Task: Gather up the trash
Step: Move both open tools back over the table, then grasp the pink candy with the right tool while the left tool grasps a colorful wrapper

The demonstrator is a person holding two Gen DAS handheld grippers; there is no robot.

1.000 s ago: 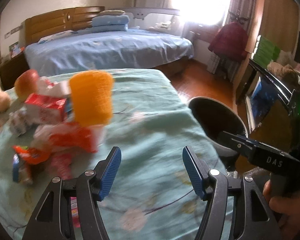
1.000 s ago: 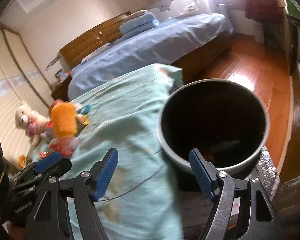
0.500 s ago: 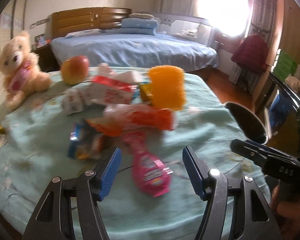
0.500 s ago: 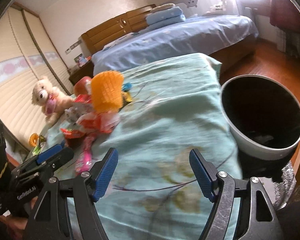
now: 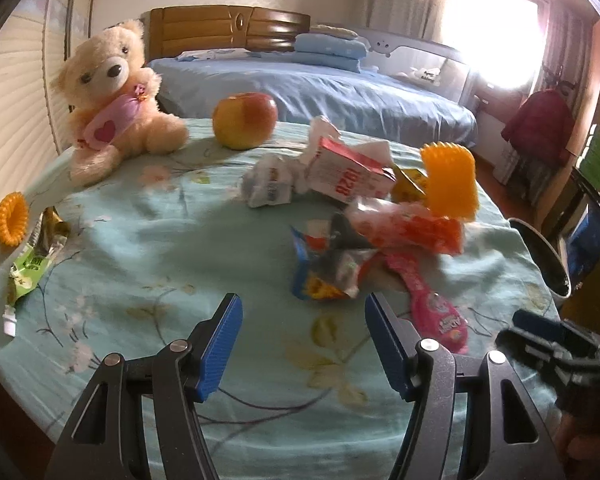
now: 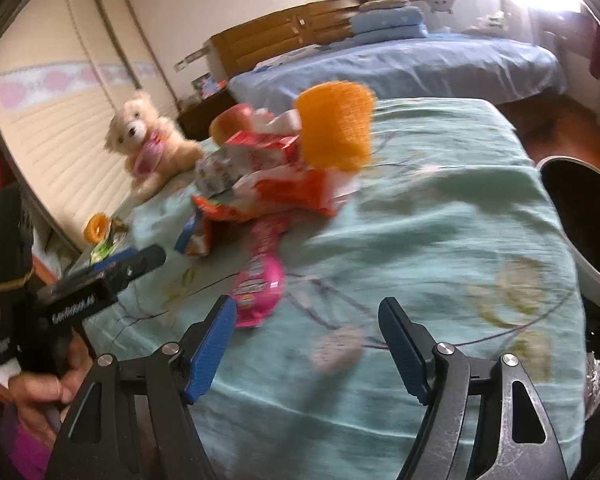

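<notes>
A pile of trash lies on the table's teal cloth: a red-and-white carton, a crumpled white wrapper, an orange packet, a blue-and-silver wrapper and a pink packet. My left gripper is open and empty, just short of the blue-and-silver wrapper. My right gripper is open and empty over the cloth, with the pink packet ahead to its left. The dark trash bin stands off the table's right edge.
A teddy bear, an apple and an orange bristly roller stand among the trash. An orange ring and a green wrapper lie at the table's left edge. A blue bed is behind.
Both grippers have swung left, away from the bin and toward the trash pile. The teddy bear and the left table edge have come into view. Both stayed open.
</notes>
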